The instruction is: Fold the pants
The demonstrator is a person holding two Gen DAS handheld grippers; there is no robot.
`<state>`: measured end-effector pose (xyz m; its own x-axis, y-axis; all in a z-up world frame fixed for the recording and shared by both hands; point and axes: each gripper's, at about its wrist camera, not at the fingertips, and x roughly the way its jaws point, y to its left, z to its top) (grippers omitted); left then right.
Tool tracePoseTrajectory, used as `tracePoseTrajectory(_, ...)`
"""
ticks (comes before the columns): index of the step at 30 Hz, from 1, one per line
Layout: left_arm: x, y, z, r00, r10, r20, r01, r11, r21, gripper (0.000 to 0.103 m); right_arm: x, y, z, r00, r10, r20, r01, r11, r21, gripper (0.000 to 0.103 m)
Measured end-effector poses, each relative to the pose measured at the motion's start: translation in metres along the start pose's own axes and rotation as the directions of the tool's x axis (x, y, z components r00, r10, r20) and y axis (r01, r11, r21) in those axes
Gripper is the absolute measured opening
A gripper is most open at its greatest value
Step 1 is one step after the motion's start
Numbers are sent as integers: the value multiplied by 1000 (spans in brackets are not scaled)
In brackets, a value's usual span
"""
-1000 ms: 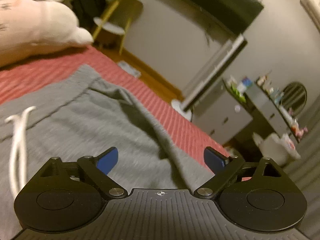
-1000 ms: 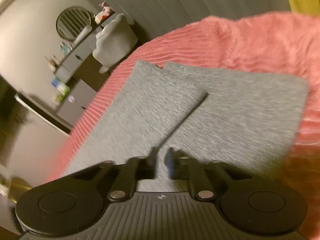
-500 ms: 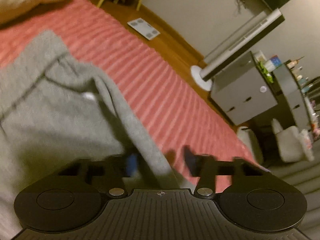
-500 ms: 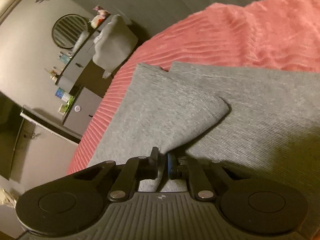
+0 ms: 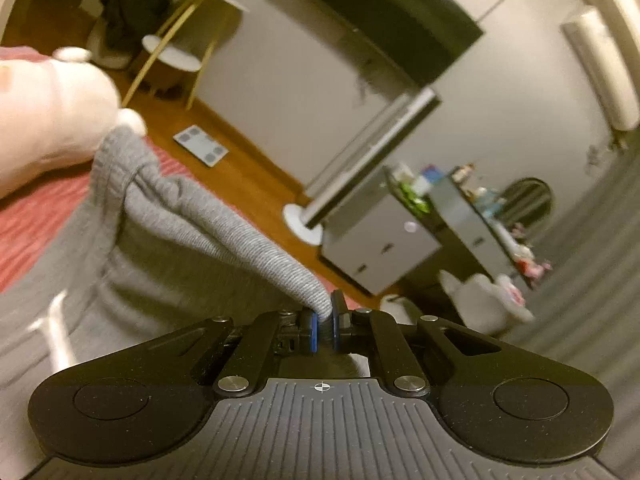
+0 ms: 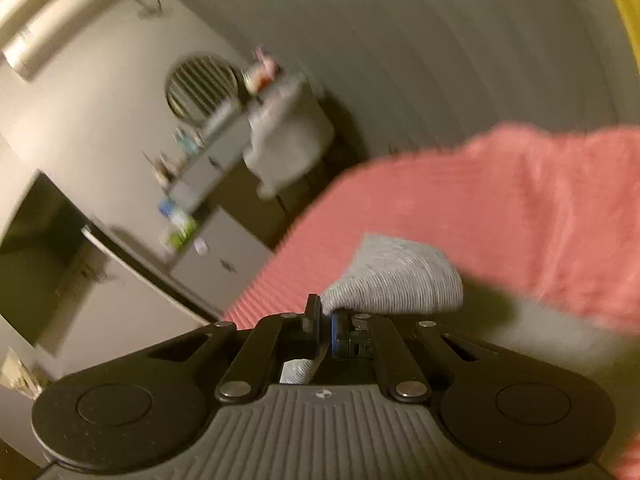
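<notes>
Grey sweatpants (image 5: pixel 168 216) lie on a pink ribbed bedspread (image 5: pixel 28 216). My left gripper (image 5: pixel 324 320) is shut on a fold of the pants near the waistband and holds it lifted off the bed; a white drawstring (image 5: pixel 56 336) hangs blurred at the left. In the right wrist view my right gripper (image 6: pixel 325 320) is shut on a bunch of the grey pants (image 6: pixel 396 280) and holds it raised above the bedspread (image 6: pixel 520 208). The rest of the pants is hidden below both grippers.
A pale plush toy (image 5: pixel 44 104) lies on the bed at the left. Beyond the bed edge are a wooden floor with a white scale (image 5: pixel 200 146), a grey cabinet (image 5: pixel 380 248), a cluttered dresser with a round mirror (image 6: pixel 202 84) and a grey chair (image 6: pixel 288 136).
My left gripper closed on the pants near the waistband and lifted them. My right gripper, shut on the leg fabric, lifted it off the bed; both views tilted up toward the room.
</notes>
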<state>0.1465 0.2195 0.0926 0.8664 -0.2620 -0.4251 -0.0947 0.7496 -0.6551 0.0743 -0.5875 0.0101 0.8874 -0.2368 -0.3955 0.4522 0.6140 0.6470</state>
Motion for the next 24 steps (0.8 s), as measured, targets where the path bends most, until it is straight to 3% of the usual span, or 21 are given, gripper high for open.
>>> tracePoseTrajectory(2,-32,15,-30,999,12,-30,-12,1000,-10,9,-24,-10,6,1000,9,18,-9,1000,-8,5)
tracePoseTrajectory(4,-50,35,-65,994,70,-85,-71,997,-9,9,-43,-27,0,1000,-8,10,8,999,-34,5)
tracePoseTrajectory(9,-40,96,-121,941,211,-266,-250,960,-123,12,-55,-80,-36,986,-153,-64,152,988,-21,5)
tracePoseTrajectory(12,-37,104,-130,926,271,-263,-312,942,-128,28,-47,-105,-59,961,-244,-130,244,970,-11,5)
tracePoseTrajectory(15,-42,107,-123,937,287,-200,-320,933,-164,62,-51,-114,-65,971,-204,-122,213,975,64,8)
tracePoseTrajectory(16,-42,108,-121,936,307,-172,-336,924,-181,66,-51,-115,-64,974,-187,-130,199,977,83,14)
tracePoseTrajectory(20,-30,114,-115,940,295,-171,-329,916,-230,67,-40,-111,-65,976,-142,-163,161,981,109,24)
tracePoseTrajectory(23,-20,114,-117,927,314,-206,-353,915,-195,46,-32,-112,-64,974,-140,-180,164,978,128,24)
tracePoseTrajectory(24,-15,112,-116,923,319,-217,-359,915,-184,30,-31,-113,-63,974,-135,-179,161,977,137,20)
